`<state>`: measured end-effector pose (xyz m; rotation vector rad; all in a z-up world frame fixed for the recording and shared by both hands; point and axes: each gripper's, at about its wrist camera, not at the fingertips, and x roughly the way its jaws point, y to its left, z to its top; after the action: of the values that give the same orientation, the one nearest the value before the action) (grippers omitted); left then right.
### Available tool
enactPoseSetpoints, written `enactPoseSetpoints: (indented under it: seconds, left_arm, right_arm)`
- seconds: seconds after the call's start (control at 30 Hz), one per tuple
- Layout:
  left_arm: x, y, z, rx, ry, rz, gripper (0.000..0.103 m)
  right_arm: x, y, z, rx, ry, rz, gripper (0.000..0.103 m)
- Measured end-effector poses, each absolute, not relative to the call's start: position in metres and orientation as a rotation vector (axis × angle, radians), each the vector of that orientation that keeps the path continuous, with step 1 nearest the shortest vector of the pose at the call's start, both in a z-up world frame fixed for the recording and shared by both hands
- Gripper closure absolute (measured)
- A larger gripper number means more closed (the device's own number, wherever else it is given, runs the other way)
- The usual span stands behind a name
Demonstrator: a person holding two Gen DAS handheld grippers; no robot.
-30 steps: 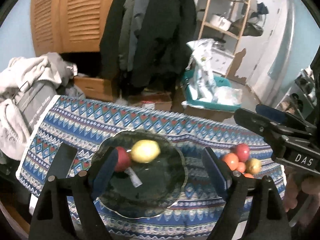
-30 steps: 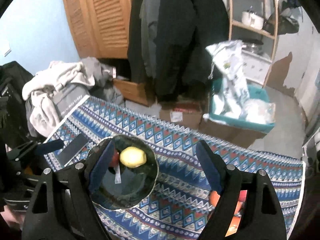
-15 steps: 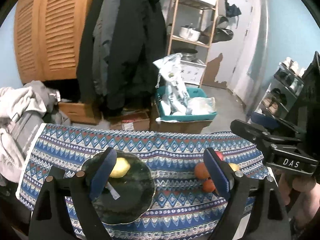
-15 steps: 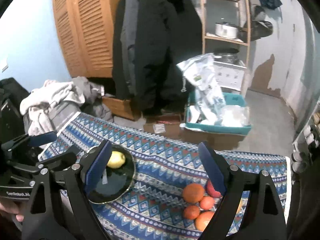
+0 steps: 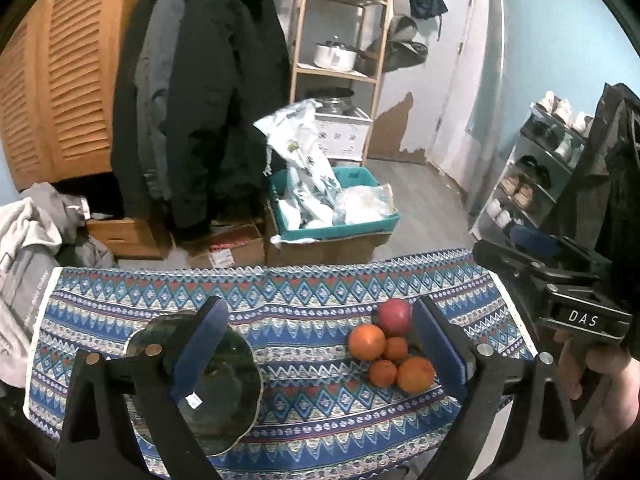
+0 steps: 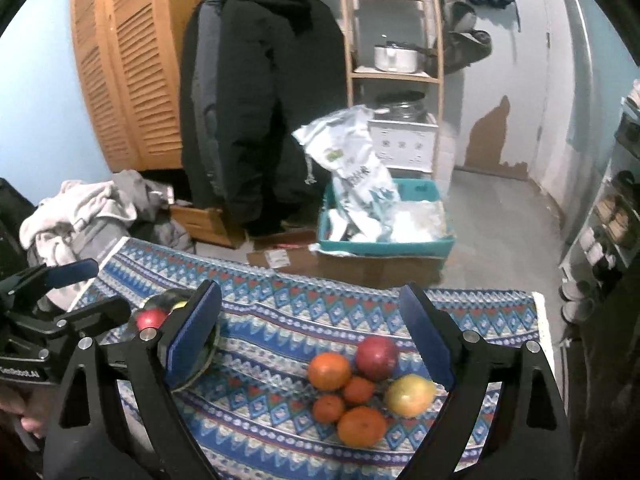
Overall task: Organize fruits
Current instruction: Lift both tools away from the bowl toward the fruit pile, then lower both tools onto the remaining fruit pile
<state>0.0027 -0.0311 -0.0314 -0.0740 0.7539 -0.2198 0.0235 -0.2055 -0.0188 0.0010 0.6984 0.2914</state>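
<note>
My left gripper (image 5: 320, 344) and right gripper (image 6: 310, 344) both hang above the patterned cloth (image 6: 280, 320), jaws opening with nothing between them, fruit pile (image 6: 360, 384) sitting at the cloth's right end, dark plate (image 5: 228, 384) at its left holding a red fruit (image 6: 149, 319).

My left gripper (image 5: 316, 344) and right gripper (image 6: 310, 334) were black frames with blue pads (image 6: 424, 336), silver screws, white lettering.
</note>
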Motion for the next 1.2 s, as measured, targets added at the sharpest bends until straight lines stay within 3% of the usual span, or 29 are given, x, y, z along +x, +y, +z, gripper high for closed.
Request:
enactPoseSetpoints:
  seconds: [0.9,1.2]
  left_arm:
    - [0.045,-0.114,-0.075,0.016,0.891,-0.324,0.009]
    - [0.066,-0.127,-0.110,0.040,0.971,-0.308,0.009]
  right_arm:
    - [0.036,-0.290,-0.074,0.053,0.844,0.155,0.013]
    - [0.054,-0.305,-0.120,0.040,0.961,0.108,0.013]
